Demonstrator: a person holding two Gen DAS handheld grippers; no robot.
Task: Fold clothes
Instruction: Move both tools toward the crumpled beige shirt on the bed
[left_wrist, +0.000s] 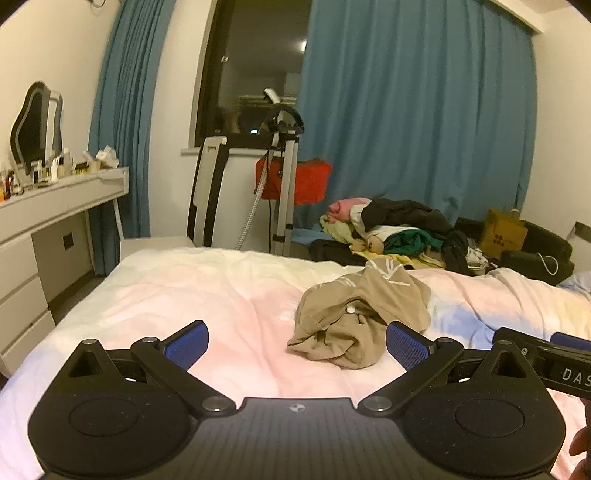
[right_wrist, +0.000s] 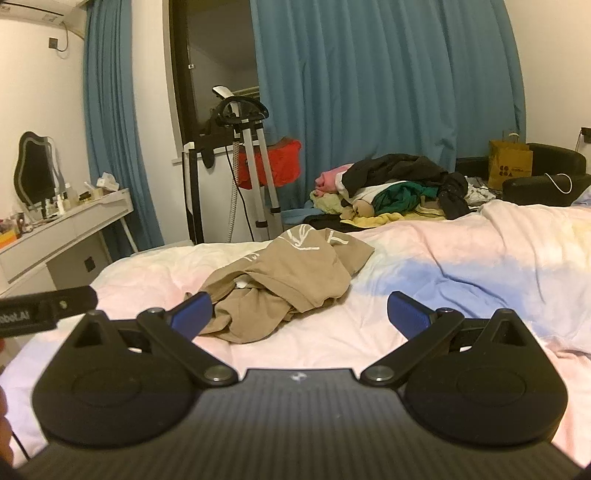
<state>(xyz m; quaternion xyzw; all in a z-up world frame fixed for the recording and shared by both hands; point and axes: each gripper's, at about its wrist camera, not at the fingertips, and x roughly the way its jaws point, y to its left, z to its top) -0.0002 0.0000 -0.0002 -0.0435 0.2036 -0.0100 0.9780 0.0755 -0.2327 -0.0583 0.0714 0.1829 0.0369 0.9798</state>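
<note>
Nearest the cameras are two grippers, one per hand, and both stand wide apart with nothing between the blue pads: the left gripper hangs over the near edge of the bed, and the right gripper hangs beside it, over the same edge. Just beyond them, around the middle of the bed, lies one tan shirt, crumpled in a heap with white print showing on its far side; seen from the right wrist, the left pad of the right gripper sits just beside the shirt's near hem, though touch cannot be judged. The shirt looks light, soft and limp, so it would likely sag and bunch when lifted, and it is in no way fragile. A sensible hold would be two separate points on an outer hem or the shoulders, one per gripper, so the cloth can be drawn flat before folding. Past the far edge of the bed rests one mixed pile of clothes, and behind it one blue curtain on each side of the single dark window.
</note>
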